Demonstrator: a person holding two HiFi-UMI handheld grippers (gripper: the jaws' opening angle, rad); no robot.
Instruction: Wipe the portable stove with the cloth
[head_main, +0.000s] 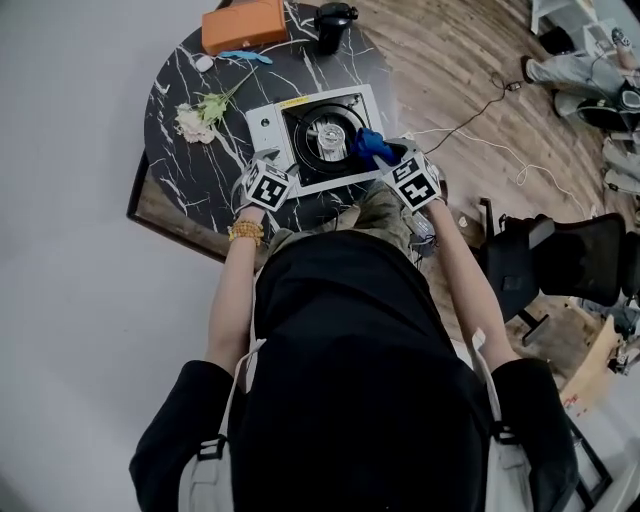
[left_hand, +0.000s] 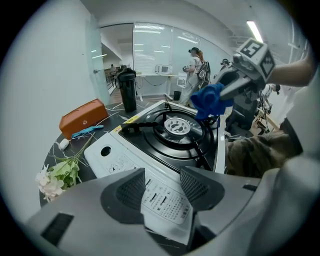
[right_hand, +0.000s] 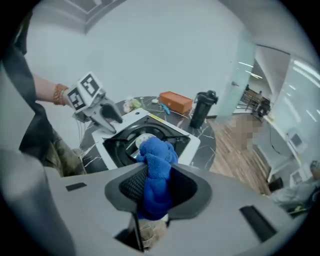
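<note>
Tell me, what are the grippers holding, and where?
The right gripper pinches the blue cloth at its bunched middle, one end poking out. The left gripper holds nothing, jaws apart over the stove.

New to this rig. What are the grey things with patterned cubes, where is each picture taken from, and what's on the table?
No robot: a person holds a two-jaw gripper in each hand; the cubes belong to them. One picture looks down from the person's head; the other two come from cameras on the grippers. On the round black table sit a portable stove, an orange box, a black cup and a flower sprig. The right gripper is shut on a blue cloth above the stove. The left gripper is open, holding nothing, over the stove's near corner.
</note>
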